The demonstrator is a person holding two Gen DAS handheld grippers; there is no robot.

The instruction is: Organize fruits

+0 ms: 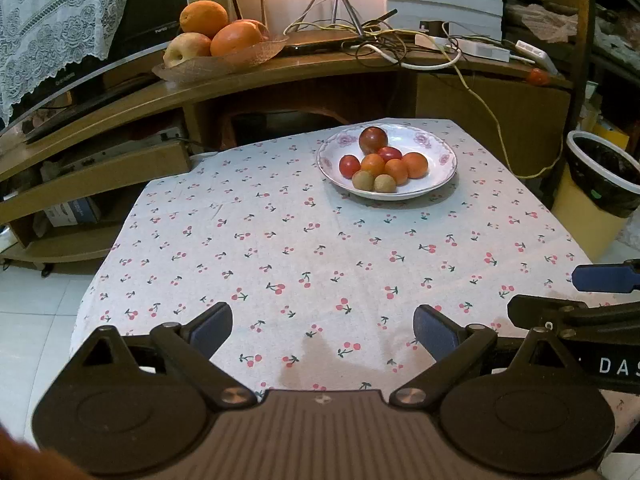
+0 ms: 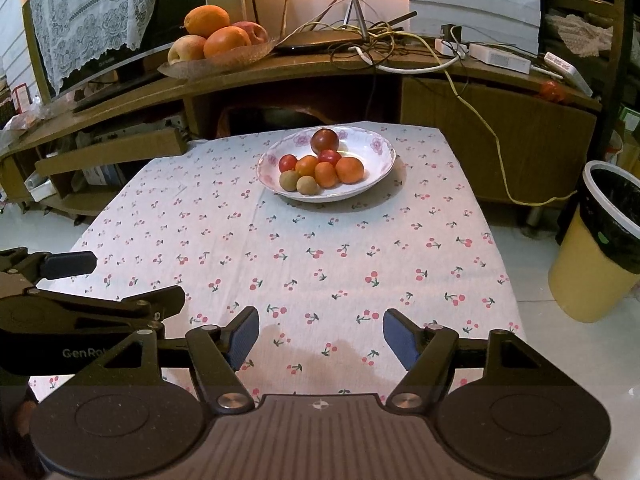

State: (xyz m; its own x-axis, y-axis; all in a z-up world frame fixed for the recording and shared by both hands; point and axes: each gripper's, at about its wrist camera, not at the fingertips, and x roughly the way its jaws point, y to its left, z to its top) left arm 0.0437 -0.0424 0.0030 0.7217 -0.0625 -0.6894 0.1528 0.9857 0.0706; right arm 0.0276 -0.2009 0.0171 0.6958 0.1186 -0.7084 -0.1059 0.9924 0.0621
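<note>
Table (image 1: 280, 248) under cherry-print cloth, seen from the near edge by both wrist cameras.

Left gripper (image 1: 323, 330): jaws wide apart, blue pads facing, nothing between them but bare cloth. Hovering over near edge of table, tilted down toward it. Empty.

Right gripper (image 2: 321, 334): jaws likewise well apart, nothing held, cloth visible in the gap. Also visible in left view at 3 o'clock, just beside left gripper.

White floral-rim plate (image 1: 440, 182) at 12 o'clock on far half of table, well apart from both grippers; in left view shifted toward 1 o'clock, in right view roughly 12 o'clock (image 2: 380, 168).

On plate, all fruits touching in one cluster:
- dark red round fruit (image 1: 373, 140) at far side
- two small red tomatoes (image 1: 349, 166), one at left, one centre
- three orange fruits (image 1: 415, 165) in middle and right
- two brownish-green small fruits (image 1: 363, 180) at near edge, side by side

Off table: leaf-shaped dish (image 1: 224, 62) on wooden shelf at 11 o'clock, holding oranges and apples. Tangle of cables (image 1: 380, 36) at 12 o'clock on shelf. Yellow bin with black liner (image 2: 600, 240) on floor at 3 o'clock.
</note>
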